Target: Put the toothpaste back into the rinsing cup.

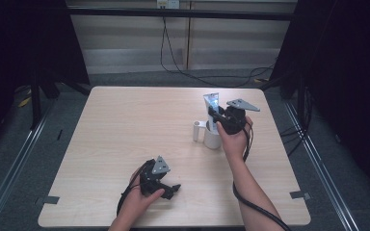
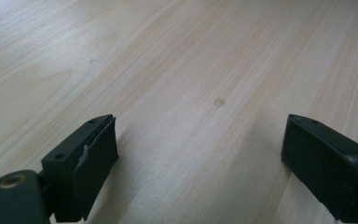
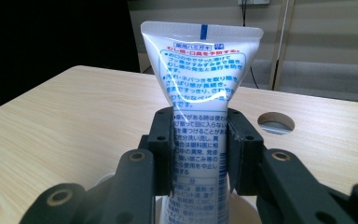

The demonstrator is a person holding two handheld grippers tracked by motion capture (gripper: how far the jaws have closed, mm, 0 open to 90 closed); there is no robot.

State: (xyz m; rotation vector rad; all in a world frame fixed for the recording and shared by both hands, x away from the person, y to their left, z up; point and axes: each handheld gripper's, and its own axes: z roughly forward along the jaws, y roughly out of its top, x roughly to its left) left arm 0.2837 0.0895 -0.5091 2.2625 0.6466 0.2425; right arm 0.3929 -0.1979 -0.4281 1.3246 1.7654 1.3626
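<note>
A white tube with blue print (image 3: 199,93) stands upright, crimped end up, and my right gripper (image 3: 199,149) is shut on its middle. In the high view the tube (image 1: 212,103) rises out of a white mug (image 1: 211,137) with a handle on its left, and the right gripper (image 1: 220,118) holds it from the right. The mug's rim shows below the tube (image 3: 242,205). My left gripper (image 1: 171,190) rests low near the table's front edge, jaws open. Its pads (image 2: 93,163) stand wide apart over bare wood with nothing between them.
The light wooden table (image 1: 125,125) has a round cable hole (image 3: 276,122) behind the tube. Cables trail from both grippers off the front edge. Dark stands and floor cables surround the table.
</note>
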